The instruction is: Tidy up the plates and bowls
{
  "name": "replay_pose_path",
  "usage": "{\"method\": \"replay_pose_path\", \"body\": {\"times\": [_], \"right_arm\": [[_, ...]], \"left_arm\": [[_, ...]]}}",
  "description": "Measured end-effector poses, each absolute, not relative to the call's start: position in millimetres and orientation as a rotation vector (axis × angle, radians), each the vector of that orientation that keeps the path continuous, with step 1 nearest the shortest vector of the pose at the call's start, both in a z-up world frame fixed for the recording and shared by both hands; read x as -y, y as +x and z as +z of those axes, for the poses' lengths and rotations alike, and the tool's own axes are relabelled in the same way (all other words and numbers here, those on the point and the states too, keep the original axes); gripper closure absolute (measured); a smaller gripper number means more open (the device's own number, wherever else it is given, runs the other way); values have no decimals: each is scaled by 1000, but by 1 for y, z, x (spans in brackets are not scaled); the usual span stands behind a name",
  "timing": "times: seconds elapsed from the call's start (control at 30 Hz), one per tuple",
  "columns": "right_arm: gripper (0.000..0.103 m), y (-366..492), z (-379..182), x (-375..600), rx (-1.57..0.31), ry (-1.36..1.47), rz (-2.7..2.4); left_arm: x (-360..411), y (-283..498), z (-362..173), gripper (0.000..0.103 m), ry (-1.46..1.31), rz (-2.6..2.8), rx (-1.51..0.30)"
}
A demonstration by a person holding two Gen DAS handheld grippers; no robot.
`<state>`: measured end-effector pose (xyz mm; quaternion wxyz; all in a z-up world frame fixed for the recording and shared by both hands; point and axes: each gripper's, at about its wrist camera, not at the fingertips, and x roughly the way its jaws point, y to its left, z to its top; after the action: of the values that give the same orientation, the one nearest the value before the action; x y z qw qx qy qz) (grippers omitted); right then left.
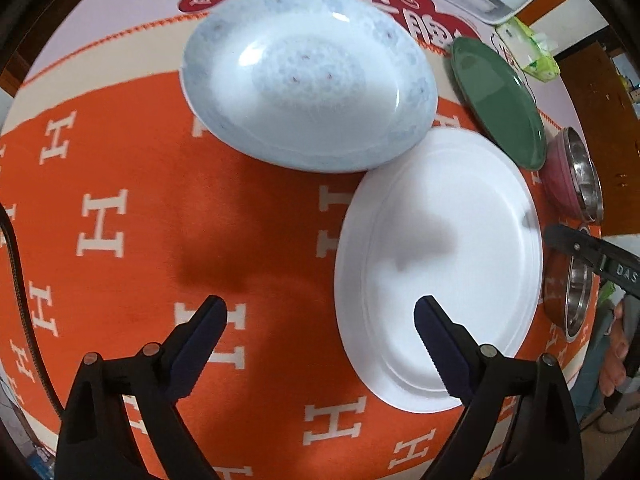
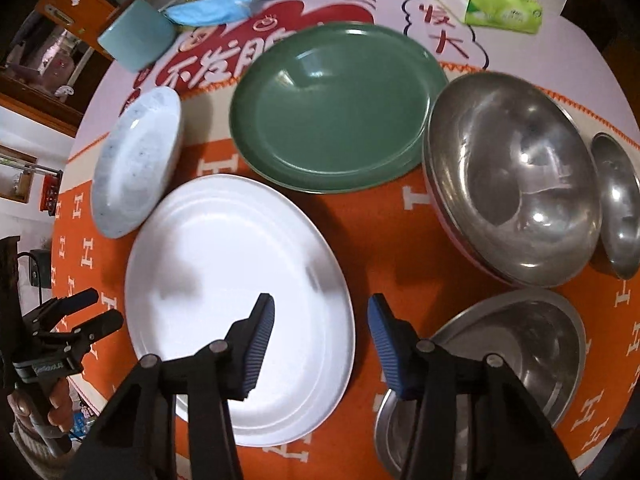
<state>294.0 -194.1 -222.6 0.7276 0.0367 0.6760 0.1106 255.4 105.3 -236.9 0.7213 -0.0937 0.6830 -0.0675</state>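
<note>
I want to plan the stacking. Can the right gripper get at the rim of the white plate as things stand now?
Probably yes. The right gripper is open and hangs over the near right rim of the white plate, one finger on either side of it. Nothing lies between them.

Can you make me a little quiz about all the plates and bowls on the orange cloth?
1. True or false: the plain white plate sits stacked on top of the dark green plate.
2. Which dish touches the white plate's rim in the left wrist view? A) the pale blue patterned deep plate B) the big shiny steel bowl C) the green tissue pack
3. Fill in: the right gripper hovers over the white plate's right ____.

Key: 1 false, they lie side by side on the orange cloth. 2 A. 3 edge.
</note>
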Motion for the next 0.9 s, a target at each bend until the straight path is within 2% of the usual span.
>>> {"method": "replay_pose_path", "body": {"times": [0.1,0.27,0.33,0.5,0.57,0.67,0.83,0.9], "right_arm": [[57,297,-227,194,-1513,66,241],[62,298,-236,195,-1552,45,237],[68,300,-240,195,-1562,48,241],[74,300,-244,194,-1575,47,255],[76,300,-243,194,-1577,38,251],[81,300,-245,190,-1576,29,240],[81,295,-246,190,-1567,28,235],[81,292,-245,191,-1563,29,232]], "left_arm": [[-102,258,-243,19,-205,-167,-1533],[-96,260,-249,20,-206,-198,-1565],[-92,260,-251,21,-207,-206,-1577],[-90,262,-259,34,-241,-233,-1618],[-90,262,-261,36,-252,-239,-1630],[-87,261,-261,47,-240,-245,-1635],[-83,255,-261,80,-221,-266,-1671],[-80,254,-258,80,-198,-248,-1658]]}}
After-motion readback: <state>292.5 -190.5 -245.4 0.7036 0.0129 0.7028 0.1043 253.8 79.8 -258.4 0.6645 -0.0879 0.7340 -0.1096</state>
